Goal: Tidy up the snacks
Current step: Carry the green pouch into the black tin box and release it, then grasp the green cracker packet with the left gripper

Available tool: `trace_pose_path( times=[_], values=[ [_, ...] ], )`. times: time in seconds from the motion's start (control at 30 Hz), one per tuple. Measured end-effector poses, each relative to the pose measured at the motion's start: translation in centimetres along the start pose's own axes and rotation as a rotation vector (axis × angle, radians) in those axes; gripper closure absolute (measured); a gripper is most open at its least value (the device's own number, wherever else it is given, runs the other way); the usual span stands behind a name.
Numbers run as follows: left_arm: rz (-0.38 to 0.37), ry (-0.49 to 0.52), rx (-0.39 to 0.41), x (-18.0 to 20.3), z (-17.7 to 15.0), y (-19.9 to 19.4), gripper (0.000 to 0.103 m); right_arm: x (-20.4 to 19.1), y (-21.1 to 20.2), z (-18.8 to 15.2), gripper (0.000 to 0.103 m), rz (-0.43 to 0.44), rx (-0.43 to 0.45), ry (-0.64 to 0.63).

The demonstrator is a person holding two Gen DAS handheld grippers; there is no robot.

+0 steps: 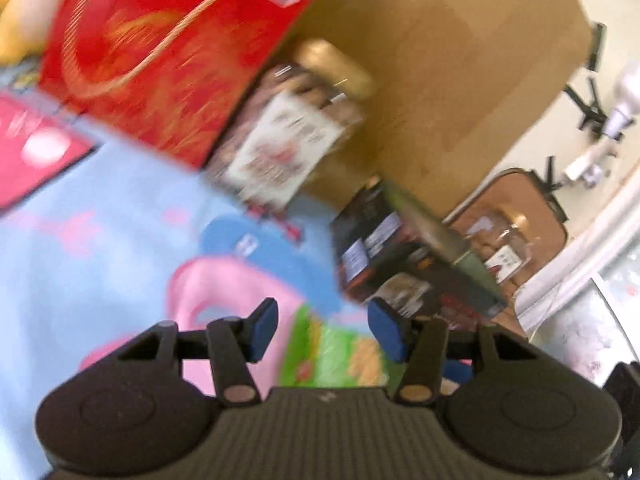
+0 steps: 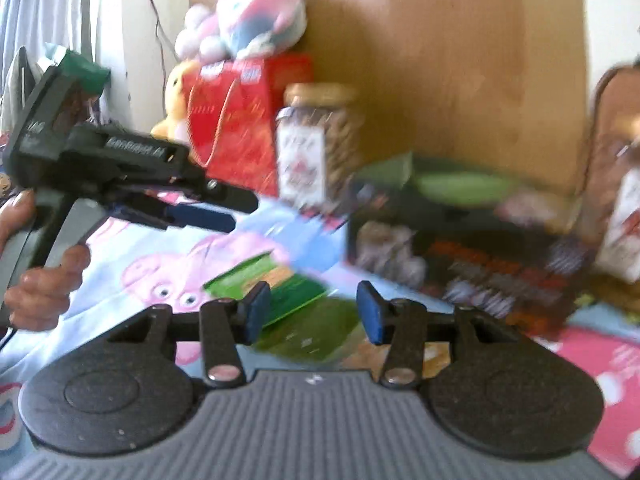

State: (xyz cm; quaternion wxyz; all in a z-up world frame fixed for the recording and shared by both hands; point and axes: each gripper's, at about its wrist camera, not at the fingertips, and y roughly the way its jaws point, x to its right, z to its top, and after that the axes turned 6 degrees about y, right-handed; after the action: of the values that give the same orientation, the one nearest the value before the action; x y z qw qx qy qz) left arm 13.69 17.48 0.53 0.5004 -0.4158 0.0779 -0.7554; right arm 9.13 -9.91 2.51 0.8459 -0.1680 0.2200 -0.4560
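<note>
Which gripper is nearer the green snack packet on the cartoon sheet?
Right. The right gripper hangs just over the green snack packet, jaws open around it. The left gripper is up and left, apart.

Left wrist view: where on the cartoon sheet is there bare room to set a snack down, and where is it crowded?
Free: the pale blue sheet left of the left gripper, bordered by the red gift box and pink packet. Crowded: nut jar, dark snack box and green packet along the wooden board.
</note>
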Motion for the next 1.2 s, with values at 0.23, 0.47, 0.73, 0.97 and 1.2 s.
trace_pose_path(
  times=[0.23, 0.47, 0.73, 0.97, 1.2],
  values=[
    [-0.058, -0.021, -0.038, -0.3, -1.1, 1.3, 0.049, -3.3, 4.3, 0.6, 0.030, 0.010, -0.088, -0.107],
    [-0.074, -0.044, -0.048, -0.5, -3.1, -0.5, 0.060, -5.7, 4.2, -0.3, 0.049, -0.038, -0.113, -0.154],
    [-0.093, 0.020, -0.064, 2.3, -9.2, -6.5, 0.060, -8.9, -1.1, -5.0, 0.060, 0.058, -0.101, -0.198],
    [-0.090, 0.008, -0.054, 2.5, -12.0, -10.8, 0.052, -8.5, -6.4, -7.5, 0.060, 0.132, -0.080, -0.143],
    [-0.059, -0.010, 0.021, 1.4, -9.9, -13.0, 0.048, -7.5, -8.6, -7.5, 0.047, 0.062, -0.021, -0.088]
  ],
)
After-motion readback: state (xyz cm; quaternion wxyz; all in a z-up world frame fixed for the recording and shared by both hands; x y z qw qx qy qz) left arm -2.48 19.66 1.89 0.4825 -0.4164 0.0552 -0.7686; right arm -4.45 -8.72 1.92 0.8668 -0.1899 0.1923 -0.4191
